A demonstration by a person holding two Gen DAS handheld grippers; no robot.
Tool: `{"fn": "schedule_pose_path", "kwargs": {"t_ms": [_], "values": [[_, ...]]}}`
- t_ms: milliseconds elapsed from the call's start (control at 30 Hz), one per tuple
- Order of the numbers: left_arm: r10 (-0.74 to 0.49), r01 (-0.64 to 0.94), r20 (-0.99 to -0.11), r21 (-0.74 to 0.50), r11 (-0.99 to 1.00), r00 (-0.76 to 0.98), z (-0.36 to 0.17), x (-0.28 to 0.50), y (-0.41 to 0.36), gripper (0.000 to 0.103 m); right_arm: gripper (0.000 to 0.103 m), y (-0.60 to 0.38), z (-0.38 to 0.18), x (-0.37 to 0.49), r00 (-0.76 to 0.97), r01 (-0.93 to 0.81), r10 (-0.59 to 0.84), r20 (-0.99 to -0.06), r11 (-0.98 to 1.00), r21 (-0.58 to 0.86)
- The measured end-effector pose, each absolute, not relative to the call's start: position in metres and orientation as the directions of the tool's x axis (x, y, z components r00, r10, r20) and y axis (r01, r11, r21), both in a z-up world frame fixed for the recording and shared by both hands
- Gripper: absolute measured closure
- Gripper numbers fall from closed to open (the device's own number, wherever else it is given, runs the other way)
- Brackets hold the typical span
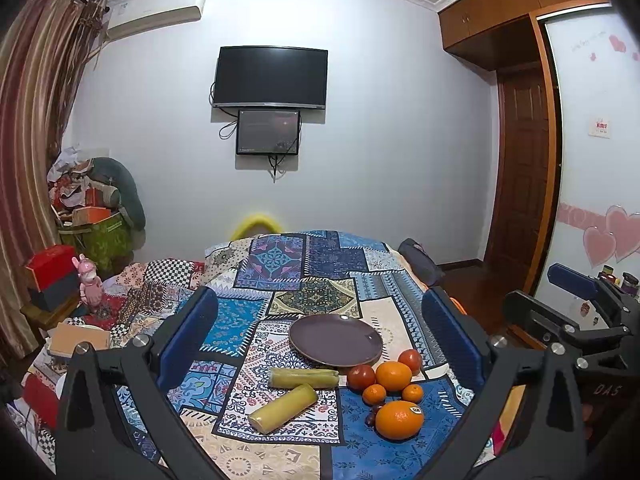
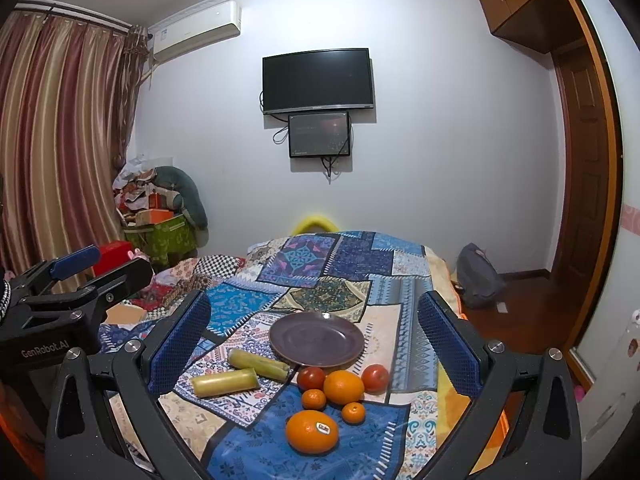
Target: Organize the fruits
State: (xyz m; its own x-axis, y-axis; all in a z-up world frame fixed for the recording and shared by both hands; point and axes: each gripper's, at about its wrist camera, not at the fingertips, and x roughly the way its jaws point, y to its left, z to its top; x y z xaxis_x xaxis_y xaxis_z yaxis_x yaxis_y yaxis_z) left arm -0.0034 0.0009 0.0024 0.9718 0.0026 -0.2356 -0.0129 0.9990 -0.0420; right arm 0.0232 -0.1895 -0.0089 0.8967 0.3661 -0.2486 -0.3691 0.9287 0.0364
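An empty dark purple plate (image 1: 335, 340) (image 2: 316, 338) lies on a patchwork cloth. In front of it sit two red tomatoes (image 1: 361, 376) (image 2: 375, 378), two large oranges (image 1: 399, 419) (image 2: 312, 431), one with a sticker, two small mandarins (image 1: 374, 394) (image 2: 353, 412) and two yellow-green sugarcane pieces (image 1: 283, 406) (image 2: 224, 383). My left gripper (image 1: 320, 344) is open and empty above the cloth, before the fruit. My right gripper (image 2: 316, 344) is open and empty, likewise held short of the fruit. Each gripper shows at the edge of the other's view.
The cloth (image 1: 304, 276) covers a raised surface. A cluttered side with boxes and a pink toy (image 1: 89, 284) lies to the left. A wooden door (image 1: 520, 184) and a grey bag (image 2: 478, 276) on the floor are to the right.
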Motion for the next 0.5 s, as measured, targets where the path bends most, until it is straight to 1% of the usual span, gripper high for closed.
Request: {"fn": "schedule_pose_path", "kwargs": {"t_ms": [500], "values": [[0.003,-0.013,-0.232,-0.040,0.999,0.973,0.0030,-0.0054,0.0001,0.000,0.000,-0.1905,-0.0076,0.0210,0.899,-0.365,0.364,-0.243,0.930,0.042]]}}
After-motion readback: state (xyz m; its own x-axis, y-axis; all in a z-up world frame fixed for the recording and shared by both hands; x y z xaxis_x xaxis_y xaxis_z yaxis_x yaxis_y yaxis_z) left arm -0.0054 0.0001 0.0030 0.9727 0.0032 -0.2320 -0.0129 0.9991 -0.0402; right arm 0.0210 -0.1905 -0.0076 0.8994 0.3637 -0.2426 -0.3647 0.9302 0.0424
